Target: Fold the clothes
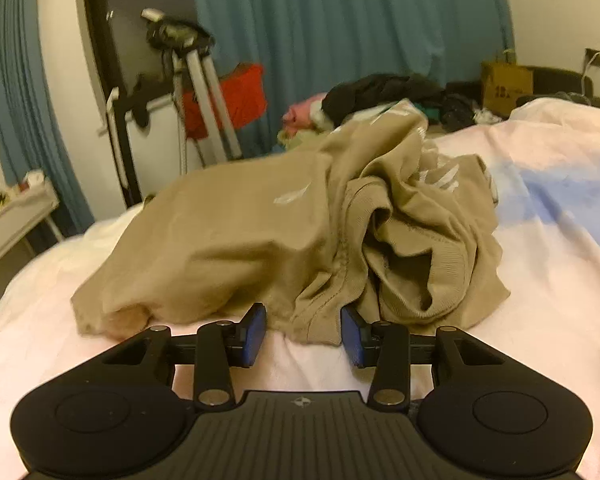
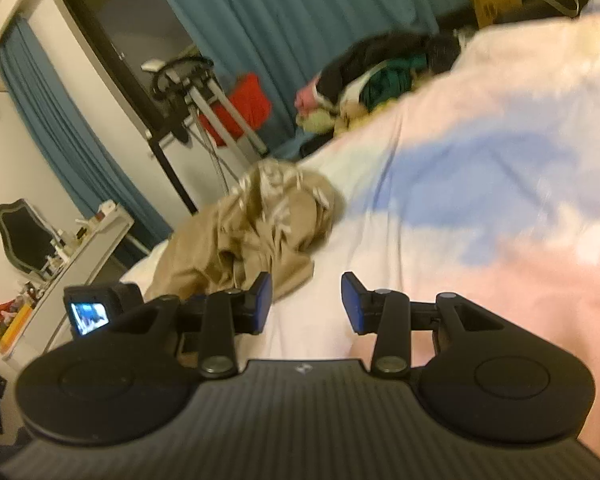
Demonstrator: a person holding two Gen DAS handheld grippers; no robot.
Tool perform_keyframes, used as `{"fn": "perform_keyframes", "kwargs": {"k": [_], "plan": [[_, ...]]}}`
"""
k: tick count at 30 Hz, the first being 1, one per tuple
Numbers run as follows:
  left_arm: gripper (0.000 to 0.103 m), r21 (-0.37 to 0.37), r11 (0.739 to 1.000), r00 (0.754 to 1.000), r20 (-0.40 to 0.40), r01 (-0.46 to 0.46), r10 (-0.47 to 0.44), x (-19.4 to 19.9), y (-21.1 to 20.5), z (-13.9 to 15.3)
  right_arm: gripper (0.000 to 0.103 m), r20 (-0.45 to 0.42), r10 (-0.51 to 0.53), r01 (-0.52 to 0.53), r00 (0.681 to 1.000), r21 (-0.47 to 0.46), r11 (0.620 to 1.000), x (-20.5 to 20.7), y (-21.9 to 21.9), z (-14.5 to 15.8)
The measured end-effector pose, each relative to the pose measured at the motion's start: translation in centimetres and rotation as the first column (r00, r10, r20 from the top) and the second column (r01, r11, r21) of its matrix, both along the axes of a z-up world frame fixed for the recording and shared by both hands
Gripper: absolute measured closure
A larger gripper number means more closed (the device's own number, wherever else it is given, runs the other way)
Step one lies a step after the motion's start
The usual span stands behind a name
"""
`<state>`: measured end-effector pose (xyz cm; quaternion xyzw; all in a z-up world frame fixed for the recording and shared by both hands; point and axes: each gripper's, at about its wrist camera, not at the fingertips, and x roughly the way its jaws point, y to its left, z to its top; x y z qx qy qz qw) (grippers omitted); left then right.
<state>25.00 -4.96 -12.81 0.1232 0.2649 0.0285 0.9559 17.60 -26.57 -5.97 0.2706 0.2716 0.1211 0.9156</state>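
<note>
A crumpled tan garment (image 1: 284, 240) with pale markings lies in a heap on the pink and blue bed cover (image 1: 540, 208). My left gripper (image 1: 303, 334) is open, its blue pads on either side of the garment's near hem, which lies between them. In the right wrist view the same tan garment (image 2: 256, 228) lies to the left and ahead of my right gripper (image 2: 306, 304), which is open and empty above the bed cover (image 2: 480, 184). The left gripper's camera (image 2: 90, 314) shows at the left of that view.
A pile of dark and coloured clothes (image 1: 380, 100) lies at the far edge of the bed. A tripod (image 1: 196, 80), a red cloth (image 1: 236, 96) and teal curtains (image 1: 340, 32) stand beyond. A brown box (image 1: 506, 84) sits far right. A white shelf (image 2: 80, 252) is left of the bed.
</note>
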Motion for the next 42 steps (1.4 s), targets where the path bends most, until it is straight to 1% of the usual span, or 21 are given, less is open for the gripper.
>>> {"fn": "perform_keyframes", "kwargs": {"k": [1,2,3,4,7,11,14,17,18,21,23,25,27,30,31,32,33,35,37,42], "plan": [[0.086,-0.004,1.000,1.000,0.011,-0.004,0.004,0.1,0.1,-0.1,0.061,-0.005,-0.003,0.003,1.000,0.003,1.000,0.4,0.1,-0.4],[0.091,-0.009,1.000,1.000,0.021,-0.008,0.008,0.3,0.3,-0.2,0.061,-0.010,-0.009,0.009,1.000,0.005,1.000,0.8,0.1,-0.7],[0.092,-0.017,1.000,0.999,0.038,-0.011,0.011,0.3,0.4,-0.2,0.061,-0.015,-0.015,0.015,1.000,0.006,1.000,1.2,0.2,-1.0],[0.095,-0.032,0.999,0.997,0.072,-0.010,0.012,-0.2,0.6,0.3,0.061,-0.019,-0.021,0.022,1.000,0.007,1.000,1.6,0.2,-1.3],[0.096,-0.053,0.999,0.978,0.206,0.002,0.009,-2.6,1.2,2.3,0.061,-0.026,-0.020,0.020,0.999,0.015,1.000,2.4,0.3,-2.0],[0.097,-0.077,0.996,0.949,0.314,0.040,-0.014,-7.1,1.1,5.8,0.061,0.021,-0.026,0.026,0.999,-0.021,0.999,2.2,0.8,-1.8],[0.097,-0.093,0.993,0.920,0.392,0.070,-0.028,-10.4,1.0,8.4,0.061,0.089,-0.018,0.023,0.996,-0.053,0.998,1.4,1.2,-0.6],[0.097,-0.106,0.989,0.883,0.468,0.101,-0.040,-13.8,0.9,11.0,0.061,0.170,-0.002,0.016,0.985,-0.079,0.997,-0.4,1.6,1.0],[0.097,-0.112,0.987,0.872,0.487,0.114,-0.045,-14.9,0.8,11.8,0.061,0.192,0.005,0.012,0.981,-0.091,0.996,-1.1,1.8,1.5],[0.097,-0.134,0.978,0.853,0.517,0.162,-0.071,-18.8,0.6,13.2,0.061,0.246,0.036,-0.004,0.969,-0.128,0.992,-3.6,2.6,2.7],[0.097,-0.150,0.969,0.836,0.541,0.197,-0.087,-21.5,0.6,14.2,0.061,0.277,0.084,-0.039,0.957,-0.165,0.986,-5.6,3.6,3.6],[0.097,-0.169,0.957,0.818,0.566,0.237,-0.103,-23.9,0.8,15.0,0.061,0.310,0.155,-0.085,0.938,-0.228,0.970,-7.8,5.1,4.4],[0.097,-0.196,0.945,0.816,0.567,0.263,-0.109,-25.3,1.4,15.4,0.061,0.329,0.230,-0.139,0.916,-0.278,0.951,-9.6,6.6,4.9],[0.097,-0.236,0.925,0.814,0.569,0.297,-0.116,-27.3,2.4,15.8,0.061,0.334,0.321,-0.212,0.886,-0.324,0.922,-11.1,9.3,4.9],[0.097,-0.246,0.923,0.816,0.567,0.294,-0.109,-27.5,2.8,15.6,0.059,0.329,0.342,-0.228,0.880,-0.340,0.912,-11.3,10.2,4.7],[0.097,-0.256,0.922,0.820,0.564,0.289,-0.101,-27.6,3.3,15.4,0.052,0.318,0.347,-0.230,0.882,-0.351,0.907,-10.9,11.1,4.3],[0.096,-0.269,0.920,0.824,0.559,0.284,-0.091,-27.6,3.8,15.2,0.048,0.305,0.347,-0.230,0.887,-0.361,0.904,-10.3,12.0,3.9],[0.096,-0.308,0.912,0.839,0.540,0.271,-0.067,-27.2,5.1,14.5,0.048,0.278,0.347,-0.228,0.896,-0.381,0.896,-9.2,13.8,3.0],[0.096,-0.339,0.907,0.851,0.524,0.248,-0.037,-26.6,6.3,14.0,0.048,0.231,0.339,-0.230,0.912,-0.398,0.888,-7.1,15.2,1.7],[0.096,-0.401,0.891,0.880,0.476,0.212,0.004,-24.0,9.1,12.1,0.048,0.140,0.332,-0.230,0.933,-0.478,0.848,-2.9,17.5,-1.9]]}}
